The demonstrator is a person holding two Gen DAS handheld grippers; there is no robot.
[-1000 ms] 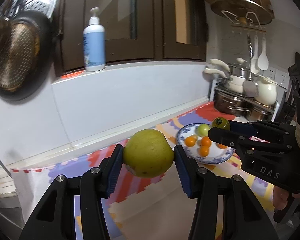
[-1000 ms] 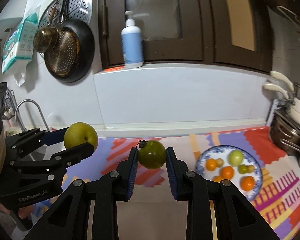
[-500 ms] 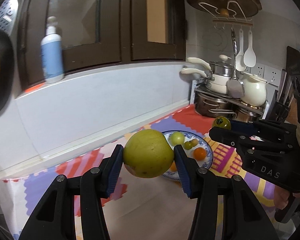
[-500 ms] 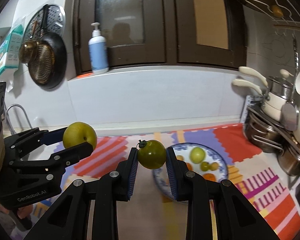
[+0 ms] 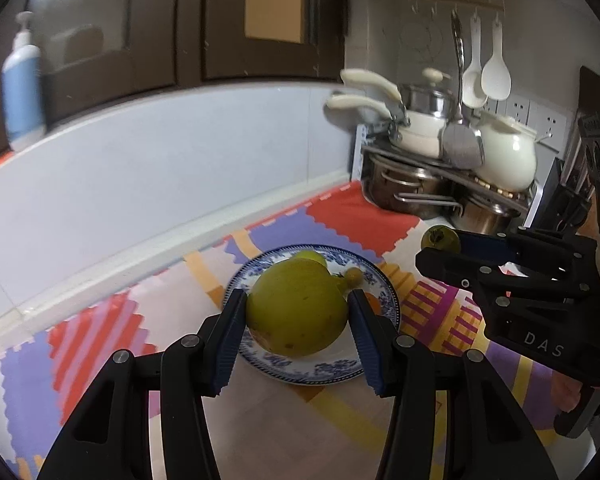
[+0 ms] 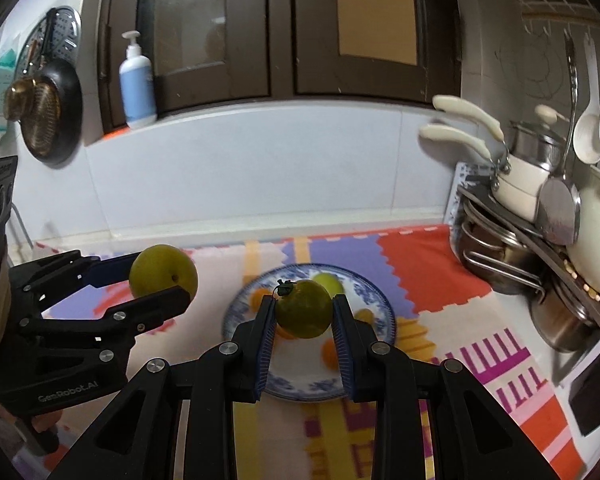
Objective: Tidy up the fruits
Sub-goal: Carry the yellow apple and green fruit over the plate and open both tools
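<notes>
- Both grippers have swung rightward along the counter since a second ago, so the blue-patterned plate point(image 5: 388, 292) now lies directly ahead of each pair of fingers instead of off to the side.
- The left gripper point(image 5: 298, 324) is clenched on a large yellow-green pear point(image 5: 298, 312), held clear above the near half of the plate and pointing level across the counter.
- The right gripper point(image 6: 303, 322) is clamped on a dark green tomato point(image 6: 303, 314), stem cap up and to the left, also raised over the plate.
- In the right wrist view the left gripper point(image 6: 156, 294) reaches in from the left, its pear point(image 6: 163, 272) near the plate's left rim point(image 6: 236, 308).
- In the left wrist view the right gripper point(image 5: 452, 258) comes in from the right, with the tomato point(image 5: 440, 239) beyond the plate's right edge.
- Small orange and green fruits lie on the plate, mostly hidden behind the held fruit.
- The plate sits on a colourful patterned mat point(image 6: 428, 264); stacked pots point(image 6: 516, 184) stand at the right.
</notes>
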